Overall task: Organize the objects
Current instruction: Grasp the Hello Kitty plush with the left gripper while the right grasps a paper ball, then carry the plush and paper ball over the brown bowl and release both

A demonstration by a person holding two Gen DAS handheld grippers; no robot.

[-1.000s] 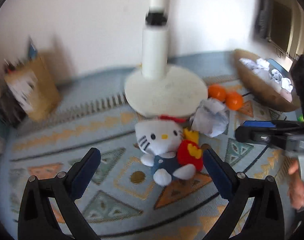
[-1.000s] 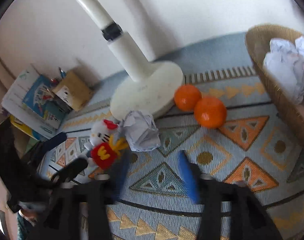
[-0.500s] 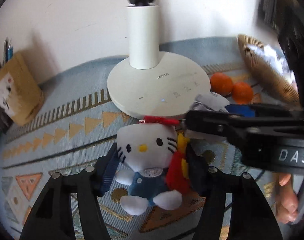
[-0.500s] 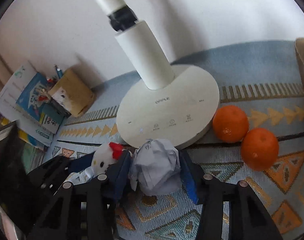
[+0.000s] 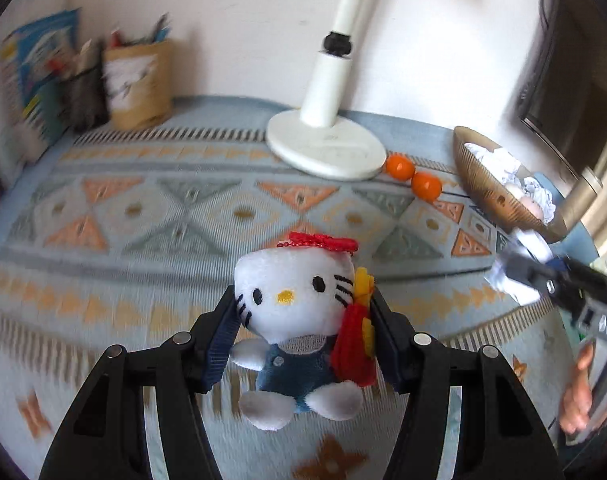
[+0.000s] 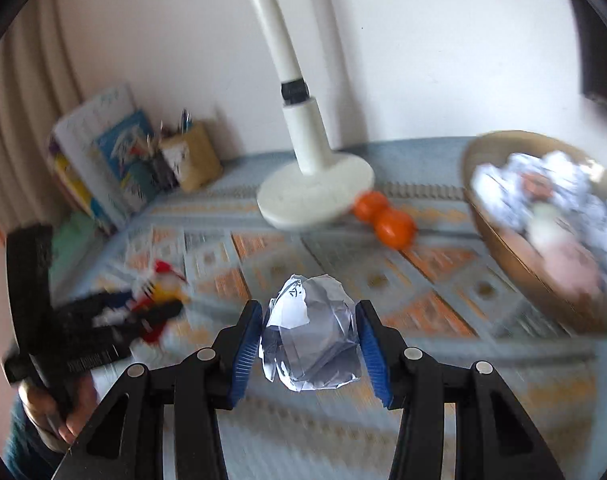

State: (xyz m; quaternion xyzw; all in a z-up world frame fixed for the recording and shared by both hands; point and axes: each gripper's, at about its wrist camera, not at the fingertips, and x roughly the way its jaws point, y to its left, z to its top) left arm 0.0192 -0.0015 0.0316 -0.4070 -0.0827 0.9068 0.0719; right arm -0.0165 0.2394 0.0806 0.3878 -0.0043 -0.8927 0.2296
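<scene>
Plush cat [image 5: 299, 320] | L fingers [image 5: 219, 340] clamped it, lifted | paper ball [image 6: 311, 344] | R fingers [image 6: 373, 354] likewise

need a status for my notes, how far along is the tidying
Done: crumpled papers already sit in the basket. In hand: the left gripper holds the plush cat, the right gripper a paper ball. Left: two oranges beside the lamp base.
</scene>
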